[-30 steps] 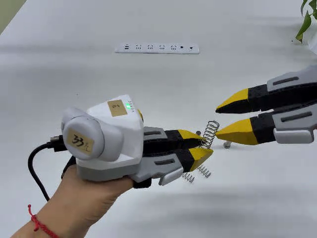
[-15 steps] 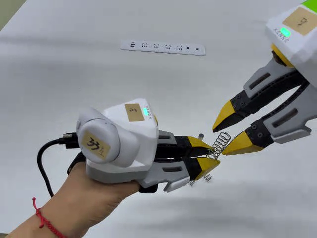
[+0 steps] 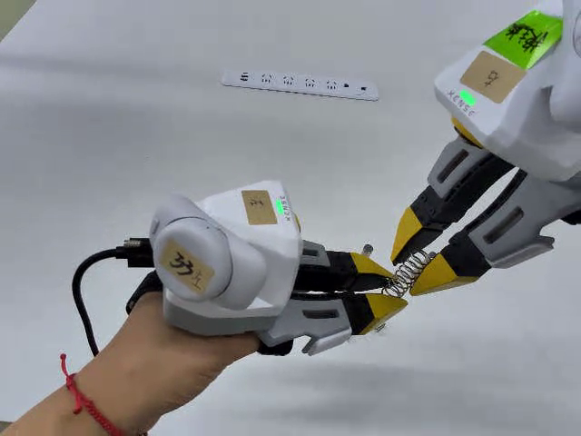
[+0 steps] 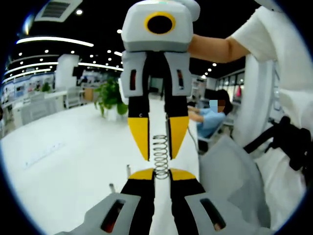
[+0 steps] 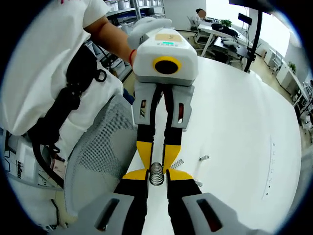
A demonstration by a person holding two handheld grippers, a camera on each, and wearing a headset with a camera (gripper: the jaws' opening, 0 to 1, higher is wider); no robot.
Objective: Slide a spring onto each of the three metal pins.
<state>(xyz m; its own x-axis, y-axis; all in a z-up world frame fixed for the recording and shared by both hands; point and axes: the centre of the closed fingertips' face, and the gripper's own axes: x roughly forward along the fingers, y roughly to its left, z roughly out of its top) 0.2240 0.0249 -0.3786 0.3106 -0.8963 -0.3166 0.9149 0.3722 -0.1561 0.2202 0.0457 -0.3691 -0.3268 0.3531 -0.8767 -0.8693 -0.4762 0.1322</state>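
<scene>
jaws of the left gripper (image 3: 398, 288) are closed down on one end of a spring (image 3: 413, 266), holding it in the air above the bench (image 3: 182, 136). the right gripper (image 3: 407, 273) points in from the upper right with its jaws partly open, straddling the spring's other end, the lower one touching the coils. a metal pin (image 3: 367, 247) sits on the bench just behind the left jaws.

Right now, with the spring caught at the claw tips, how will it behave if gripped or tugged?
The spring is thin, open-coiled wire: probably light, and likely to bow sideways rather than stay stiff. Pinched at one end by the left claw, it could pop free. Being round, it would probably roll if dropped.
</scene>
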